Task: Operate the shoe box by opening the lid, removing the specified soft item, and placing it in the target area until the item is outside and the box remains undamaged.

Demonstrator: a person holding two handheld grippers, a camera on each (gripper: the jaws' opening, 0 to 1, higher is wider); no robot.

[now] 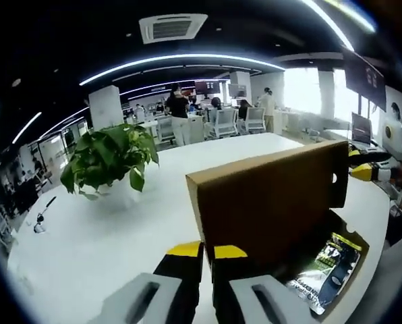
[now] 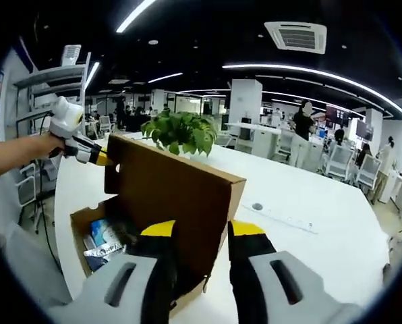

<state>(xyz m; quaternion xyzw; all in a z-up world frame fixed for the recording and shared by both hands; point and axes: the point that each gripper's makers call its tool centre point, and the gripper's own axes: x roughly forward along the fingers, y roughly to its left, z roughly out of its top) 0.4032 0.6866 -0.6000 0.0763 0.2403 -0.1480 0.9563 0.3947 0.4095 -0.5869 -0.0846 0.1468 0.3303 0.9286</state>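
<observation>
Right gripper view: the raised lid (image 2: 177,192) is pinched by both hand-held grippers (image 2: 194,236) (image 2: 100,157); the soft item (image 2: 103,239) lies inside the box (image 2: 79,226), beyond the lid, nearer the left.

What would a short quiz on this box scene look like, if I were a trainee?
1. True or false: the shoe box lid is raised.
2. What stands on the white table beyond the box? A) a lamp B) a potted plant C) a kettle
3. Fill in: a packaged item lies ____ the box.

Key: 1 true; 2 B; 3 inside. Both the left gripper and right gripper are at the lid's edges.
</observation>
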